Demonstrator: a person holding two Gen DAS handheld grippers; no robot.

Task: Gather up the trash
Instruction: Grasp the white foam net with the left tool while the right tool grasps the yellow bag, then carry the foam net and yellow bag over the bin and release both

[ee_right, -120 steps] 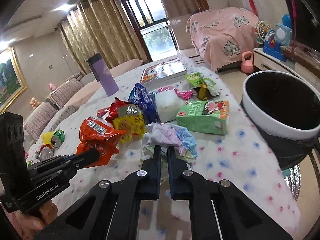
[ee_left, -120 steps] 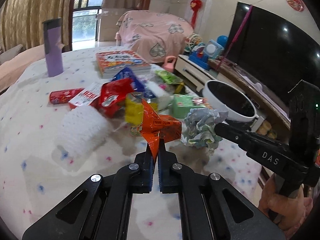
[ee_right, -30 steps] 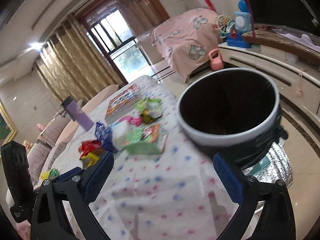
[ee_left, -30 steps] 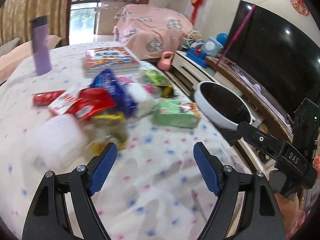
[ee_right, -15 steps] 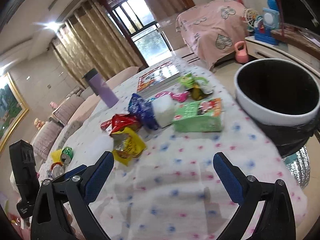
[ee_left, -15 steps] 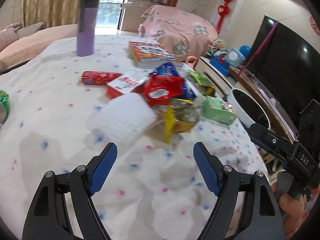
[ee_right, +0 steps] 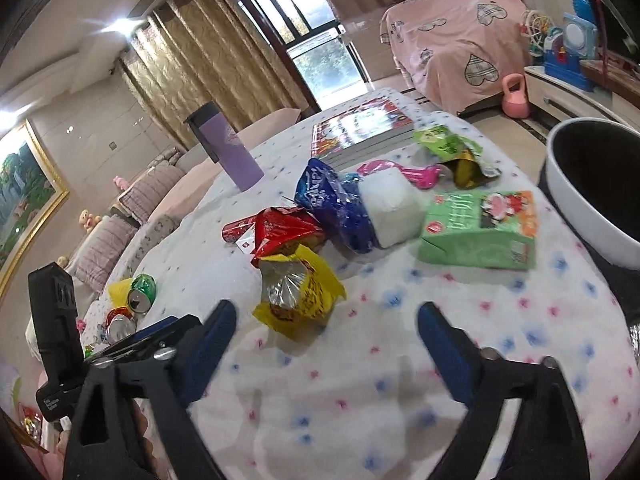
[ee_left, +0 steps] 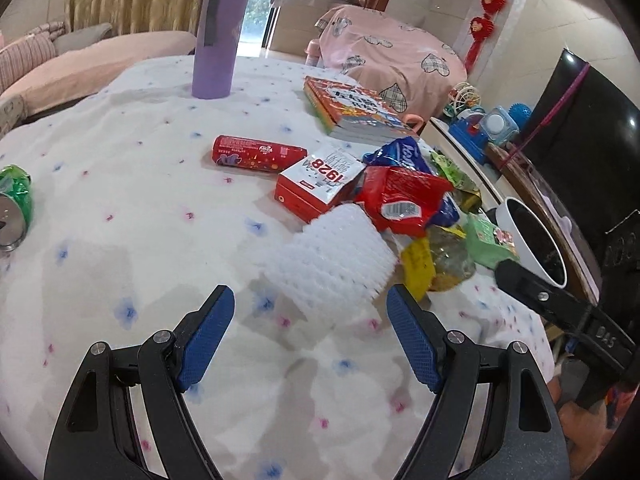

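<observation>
Left claw spread, empty, just short of white foam net; right claw, jaws just been closing w/ nothing btwn them, spread near yellow wrapper. Beyond the net: red bag, 1928 box; trash bin past surface edge.

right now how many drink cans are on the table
2 clearly: a green can and a red-rimmed can, side by side at the table's far left edge beyond the left gripper. Others may hide behind it.
</observation>
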